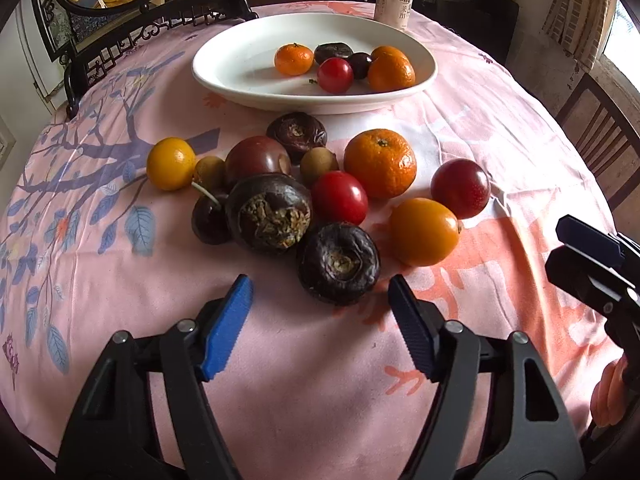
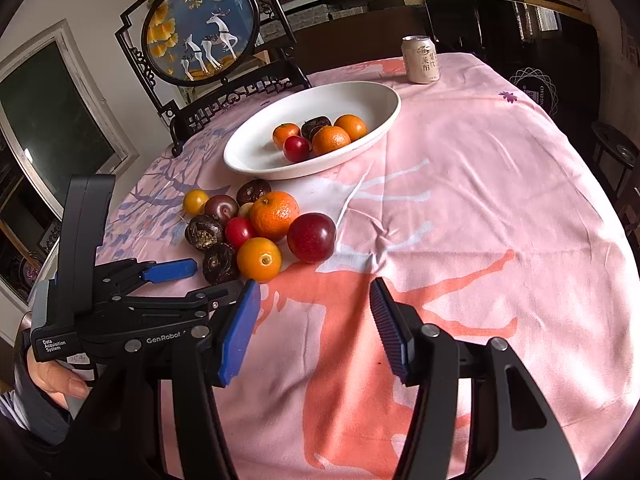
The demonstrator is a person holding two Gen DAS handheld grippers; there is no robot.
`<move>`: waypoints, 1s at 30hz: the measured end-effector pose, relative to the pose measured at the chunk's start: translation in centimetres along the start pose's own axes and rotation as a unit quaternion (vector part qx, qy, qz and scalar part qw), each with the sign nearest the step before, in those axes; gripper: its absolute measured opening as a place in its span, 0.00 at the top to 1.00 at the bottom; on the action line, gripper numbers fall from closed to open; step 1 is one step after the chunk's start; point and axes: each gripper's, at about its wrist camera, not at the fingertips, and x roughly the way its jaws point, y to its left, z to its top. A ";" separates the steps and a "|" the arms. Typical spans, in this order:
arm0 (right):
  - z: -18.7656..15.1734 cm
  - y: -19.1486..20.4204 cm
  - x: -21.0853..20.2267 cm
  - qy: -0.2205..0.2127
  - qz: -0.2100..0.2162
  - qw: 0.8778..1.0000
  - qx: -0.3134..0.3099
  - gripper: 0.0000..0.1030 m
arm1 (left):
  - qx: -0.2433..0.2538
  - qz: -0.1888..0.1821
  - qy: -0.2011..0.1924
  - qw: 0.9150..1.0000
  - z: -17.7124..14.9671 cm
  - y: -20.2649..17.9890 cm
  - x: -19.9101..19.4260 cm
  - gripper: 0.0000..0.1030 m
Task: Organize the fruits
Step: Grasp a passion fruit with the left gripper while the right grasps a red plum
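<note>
A white oval plate (image 1: 224, 76) (image 2: 248, 160) at the back holds mandarins, a red fruit and dark fruits. A pile of loose fruit lies on the pink cloth in front of it: a mandarin (image 1: 380, 162) (image 2: 275, 215), a red plum (image 1: 460, 188) (image 2: 311, 237), an orange-yellow fruit (image 1: 424, 231) (image 2: 259, 259), a red tomato-like fruit (image 1: 339, 198) and dark water chestnuts (image 1: 338, 263) (image 2: 219, 263). My left gripper (image 1: 320, 292) (image 2: 200, 280) is open and empty, just before the nearest chestnut. My right gripper (image 2: 314, 300) is open and empty, right of the pile; it also shows in the left wrist view, where its fingers (image 1: 588, 236) enter from the right.
A drink can (image 1: 394, 6) (image 2: 420, 60) stands behind the plate. A dark carved stand with a round deer picture (image 2: 200, 28) sits at the table's back left. Wooden chairs (image 1: 600, 136) stand to the right. Pink cloth stretches to the right of the fruit.
</note>
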 end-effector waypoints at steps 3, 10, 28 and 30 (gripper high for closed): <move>0.0 0.1 0.1 0.002 0.000 1.000 -0.001 0.44 | 0.003 0.001 -0.004 1.000 0.4 -0.2 0.2 0.43; 0.0 0.9 0.6 0.013 -0.010 1.000 -0.012 0.44 | 0.009 -0.016 -0.009 1.000 0.8 0.3 0.2 0.60; 2.5 2.6 7.4 0.086 -0.113 0.984 -0.104 0.45 | -0.017 -0.049 -0.013 0.999 -1.0 4.5 -2.2 0.60; 3.0 2.7 7.9 0.083 -0.107 0.985 -0.107 0.45 | -0.019 -0.050 -0.015 0.998 -1.0 4.8 -2.3 0.60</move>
